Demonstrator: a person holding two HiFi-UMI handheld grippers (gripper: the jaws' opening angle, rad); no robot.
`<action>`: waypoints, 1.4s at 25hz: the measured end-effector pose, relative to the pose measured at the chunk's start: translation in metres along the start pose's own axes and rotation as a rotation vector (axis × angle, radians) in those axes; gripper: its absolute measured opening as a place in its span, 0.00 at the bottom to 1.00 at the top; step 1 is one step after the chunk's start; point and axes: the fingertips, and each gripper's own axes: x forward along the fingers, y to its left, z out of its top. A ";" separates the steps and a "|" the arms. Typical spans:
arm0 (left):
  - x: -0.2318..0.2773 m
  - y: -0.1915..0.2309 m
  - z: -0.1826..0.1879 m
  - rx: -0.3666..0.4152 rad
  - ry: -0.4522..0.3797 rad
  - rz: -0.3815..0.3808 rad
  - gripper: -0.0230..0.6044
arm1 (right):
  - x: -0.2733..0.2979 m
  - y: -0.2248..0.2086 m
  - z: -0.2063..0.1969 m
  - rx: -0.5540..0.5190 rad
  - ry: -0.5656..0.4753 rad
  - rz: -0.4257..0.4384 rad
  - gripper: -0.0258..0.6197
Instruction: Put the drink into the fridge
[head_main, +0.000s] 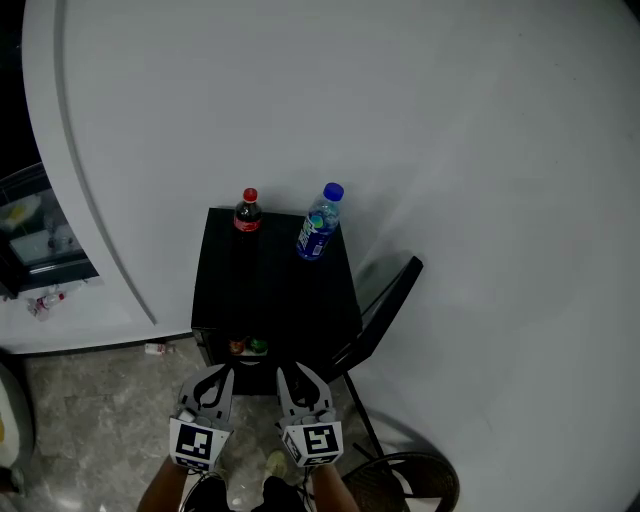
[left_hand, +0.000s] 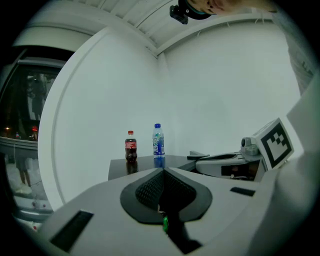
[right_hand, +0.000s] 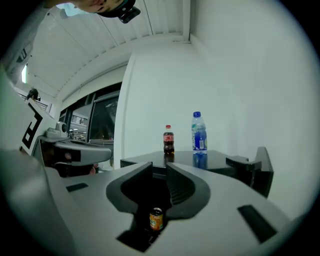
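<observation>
Black fridge (head_main: 270, 290), door (head_main: 385, 310) swung open at its right side. Cola bottle (head_main: 247, 212) upright at the far-left corner of the fridge top. Water bottle (head_main: 319, 224) upright at the far edge near the right corner, apart from the cola. Inside, at the front opening: orange can (head_main: 237, 347) and green can (head_main: 258, 346) side by side. Both tools are in front of the fridge, clear of the bottles. Left gripper (head_main: 216, 372): jaw tips together, nothing held. Right gripper (head_main: 293, 372): jaws a narrow gap apart, nothing between the pads.
</observation>
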 end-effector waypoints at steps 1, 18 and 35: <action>-0.002 -0.002 0.004 0.001 0.003 -0.006 0.04 | -0.004 0.000 0.004 -0.001 0.001 -0.008 0.19; -0.025 -0.020 0.026 -0.016 -0.027 -0.029 0.04 | -0.047 0.013 0.031 0.003 0.002 -0.059 0.09; -0.026 -0.003 0.023 -0.021 -0.021 -0.006 0.04 | -0.040 0.019 0.031 0.018 0.010 -0.045 0.09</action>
